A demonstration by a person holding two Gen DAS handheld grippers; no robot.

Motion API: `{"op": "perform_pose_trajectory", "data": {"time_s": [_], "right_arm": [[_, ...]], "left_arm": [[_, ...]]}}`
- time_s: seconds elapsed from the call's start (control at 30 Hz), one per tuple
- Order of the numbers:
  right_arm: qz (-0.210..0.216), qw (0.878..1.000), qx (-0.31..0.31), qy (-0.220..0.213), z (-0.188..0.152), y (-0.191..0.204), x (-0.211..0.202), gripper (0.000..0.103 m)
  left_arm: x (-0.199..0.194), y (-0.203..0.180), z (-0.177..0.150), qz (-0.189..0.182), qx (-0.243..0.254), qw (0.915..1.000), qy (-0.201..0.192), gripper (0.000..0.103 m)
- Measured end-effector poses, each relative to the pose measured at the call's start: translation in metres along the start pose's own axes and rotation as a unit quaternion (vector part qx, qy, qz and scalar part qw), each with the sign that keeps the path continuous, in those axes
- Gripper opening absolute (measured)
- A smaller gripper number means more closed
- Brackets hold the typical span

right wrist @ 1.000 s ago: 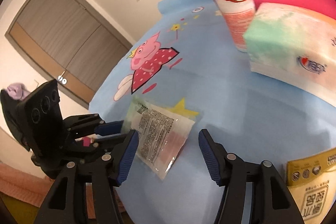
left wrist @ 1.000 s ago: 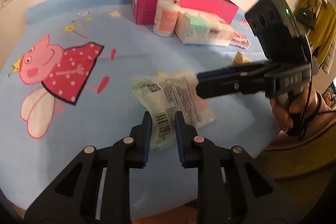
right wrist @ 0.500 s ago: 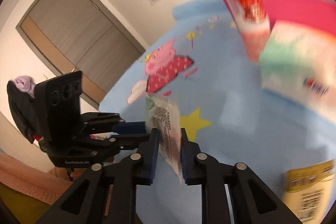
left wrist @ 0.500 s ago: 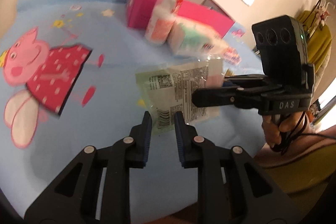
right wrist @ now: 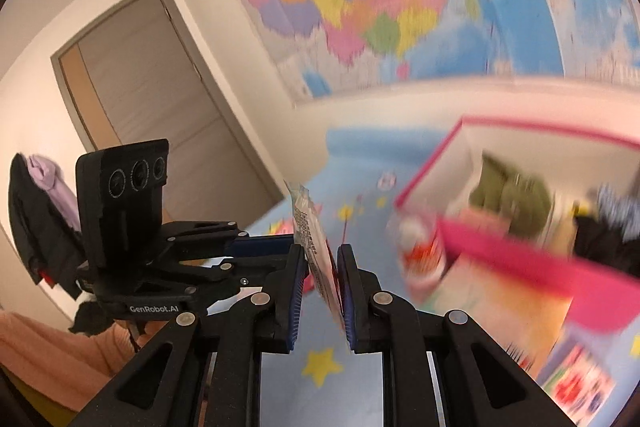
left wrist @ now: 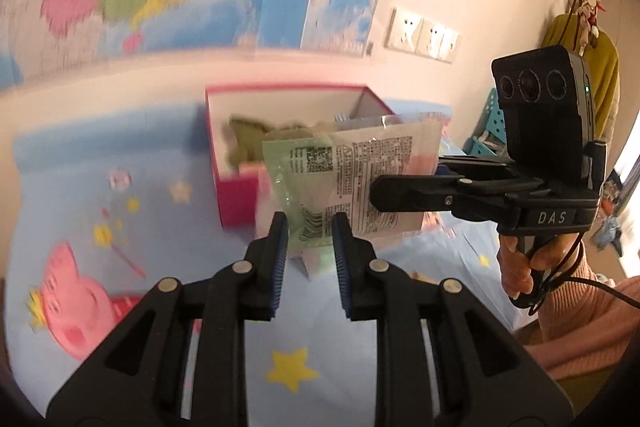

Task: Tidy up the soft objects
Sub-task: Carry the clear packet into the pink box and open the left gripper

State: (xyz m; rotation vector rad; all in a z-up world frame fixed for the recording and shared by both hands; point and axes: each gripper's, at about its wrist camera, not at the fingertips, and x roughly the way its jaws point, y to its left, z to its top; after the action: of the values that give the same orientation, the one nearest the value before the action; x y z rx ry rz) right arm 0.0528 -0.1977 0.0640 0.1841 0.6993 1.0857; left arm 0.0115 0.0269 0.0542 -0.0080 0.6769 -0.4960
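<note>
I have the flat plastic packet (left wrist: 352,183) off the desk (left wrist: 168,307) and in the air, on the near side of the open pink box (left wrist: 236,195), partly covering the box's front corner in the left view. It looks light and floppy to me: a thin film pouch with printed text and a soft pad inside, likely slick on the outside. Held by one edge it would droop and swing, so I judge the sealed margins the best places to take it, one on each side.

The left tongs (left wrist: 308,247) are narrow, pinched on the packet's lower green edge. The right tongs (right wrist: 322,283) have just been closing and are now clamped on the packet's side, which stands edge-on between the pads in the right view. From the left view the right tongs reach in sideways, level, with the person's hand (left wrist: 520,267) wrapped around the grip below them and a pink sleeve (left wrist: 580,319) behind. Both tools tilt slightly down toward the pink box. Inside the box I can make out something olive green (right wrist: 508,199); the blur hides what it is.
</note>
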Motion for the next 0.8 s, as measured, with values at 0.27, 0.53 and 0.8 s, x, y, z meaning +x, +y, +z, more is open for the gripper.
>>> {"op": "perform_pose_trajectory", "data": {"time_s": [0.27, 0.53, 0.8], "right_arm": [[-0.007, 1.000, 0.020, -0.021, 0.050, -0.040, 0.016, 0.017], [-0.012, 0.998, 0.061, 0.000, 0.063, -0.082, 0.039, 0.018], [-0.018, 0.995, 0.089, 0.037, 0.059, -0.111, 0.069, 0.019]], "left_arm": [[0.035, 0.026, 0.058, 0.016, -0.005, 0.9998, 0.014, 0.024], [0.078, 0.035, 0.070, 0.026, -0.016, 0.9981, 0.053, 0.024], [0.108, 0.051, 0.065, 0.032, -0.038, 0.9948, 0.089, 0.024]]}}
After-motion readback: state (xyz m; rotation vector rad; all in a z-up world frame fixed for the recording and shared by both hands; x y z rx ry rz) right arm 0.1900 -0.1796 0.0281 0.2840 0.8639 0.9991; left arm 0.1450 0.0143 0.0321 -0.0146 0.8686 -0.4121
